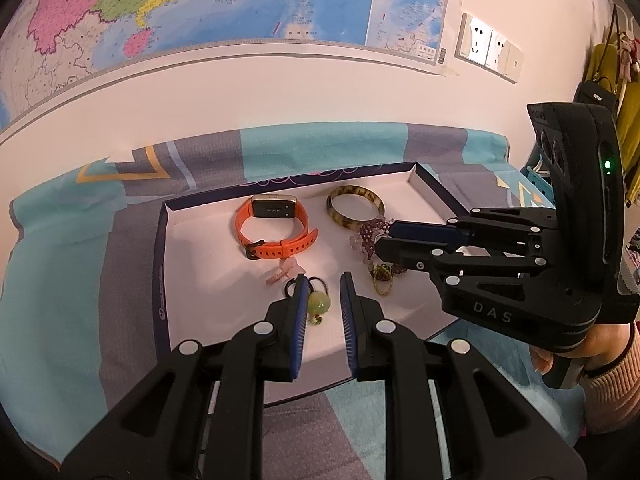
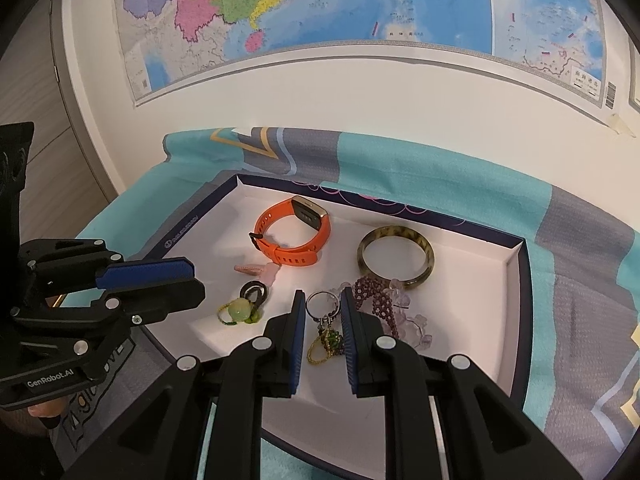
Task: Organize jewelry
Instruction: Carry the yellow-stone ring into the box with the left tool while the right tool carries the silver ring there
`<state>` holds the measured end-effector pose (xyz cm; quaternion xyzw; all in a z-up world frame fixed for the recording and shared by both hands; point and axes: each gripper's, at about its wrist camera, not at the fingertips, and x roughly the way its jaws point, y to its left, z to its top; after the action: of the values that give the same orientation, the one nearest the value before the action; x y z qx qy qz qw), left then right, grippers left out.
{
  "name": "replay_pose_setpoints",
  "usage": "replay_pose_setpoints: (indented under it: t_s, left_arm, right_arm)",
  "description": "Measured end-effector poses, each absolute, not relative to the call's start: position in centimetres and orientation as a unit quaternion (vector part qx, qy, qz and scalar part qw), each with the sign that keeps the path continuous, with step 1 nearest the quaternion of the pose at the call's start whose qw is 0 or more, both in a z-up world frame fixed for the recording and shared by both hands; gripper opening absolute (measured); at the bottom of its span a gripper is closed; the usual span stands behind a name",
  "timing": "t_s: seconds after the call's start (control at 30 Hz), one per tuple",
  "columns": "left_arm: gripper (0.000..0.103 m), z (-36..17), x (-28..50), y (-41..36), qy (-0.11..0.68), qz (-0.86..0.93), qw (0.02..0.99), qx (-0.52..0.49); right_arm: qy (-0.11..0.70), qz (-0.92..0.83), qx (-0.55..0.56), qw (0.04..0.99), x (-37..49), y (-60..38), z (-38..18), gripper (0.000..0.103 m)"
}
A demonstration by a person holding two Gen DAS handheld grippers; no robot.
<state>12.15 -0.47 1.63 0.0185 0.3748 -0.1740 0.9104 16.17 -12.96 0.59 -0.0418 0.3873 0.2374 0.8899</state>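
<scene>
My left tool hung over the near part of the tray, its pads a narrow gap apart and clamped on nothing. The green bead tie lay on the tray floor just below and between the pads, nearer the left one. I judged that a straight descent risked pinning its black loop against the floor, or catching only the bead and letting it roll out.

My right tool likewise stood narrowly apart and empty. The keyring charm lay between its pads, below them; whether the pads touched it, I could not tell. The purple beaded bracelet lay just beside the right pad, touching or overlapping the charm's ring. I judged that a closing there could snag both pieces and drag them tangled together.

Farther in, the small pink clip lay near the orange watch, and the mottled bangle rested beside the bracelet's far end. A careless lift could have knocked either.

The tray sat on a patterned cloth.
</scene>
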Motion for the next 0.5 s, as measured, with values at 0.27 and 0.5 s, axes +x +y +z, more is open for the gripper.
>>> replay_pose_setpoints:
  t_s: [0.27, 0.5]
  left_arm:
    - [0.017, 1.68, 12.67, -0.33, 0.378, -0.173, 0.909, 0.018]
    - [0.017, 0.97, 13.19, -0.38, 0.388, -0.171, 0.906, 0.018]
  right_arm:
    - [0.390, 0.236, -0.044, 0.889, 16.35, -12.85, 0.43, 0.016]
    - [0.398, 0.238, -0.045, 0.885, 16.78, -12.59, 0.03, 0.016]
